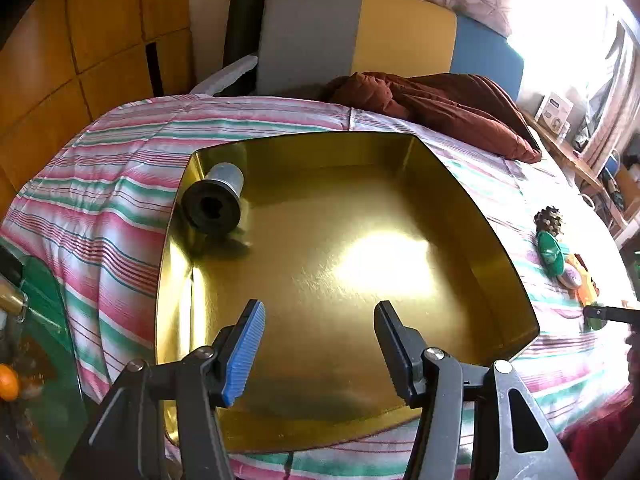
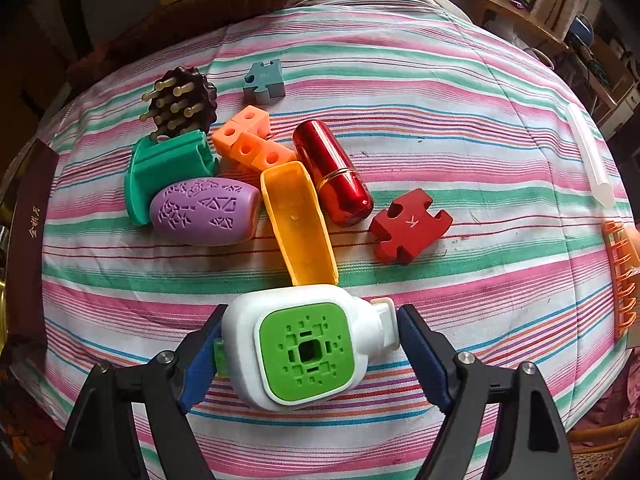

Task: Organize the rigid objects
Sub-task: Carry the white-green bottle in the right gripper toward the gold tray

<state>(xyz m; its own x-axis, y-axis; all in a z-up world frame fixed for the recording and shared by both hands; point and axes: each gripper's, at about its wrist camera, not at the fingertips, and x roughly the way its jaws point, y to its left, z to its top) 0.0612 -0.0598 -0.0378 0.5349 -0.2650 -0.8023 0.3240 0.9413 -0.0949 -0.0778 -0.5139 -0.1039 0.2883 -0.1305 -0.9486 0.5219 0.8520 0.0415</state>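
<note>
Jaws empty over tray (image 1: pixel 472 216) holding one cylinder (image 1: pixel 214 196); right jaws bracket one white-green device (image 2: pixel 304 346).

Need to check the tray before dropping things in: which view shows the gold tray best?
The left wrist view: the gold tray fills it, a grey cylinder in its corner. The right wrist view shows at most a gold sliver at its left edge.

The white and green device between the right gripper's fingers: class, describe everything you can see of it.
The white and green device is a rounded white plastic body with a raised green square face cut with small slots around a dark centre hole. A white tab sticks out on one side, a translucent green nub on the other. It lies on the striped cloth, with the right gripper closed on its sides.
</note>
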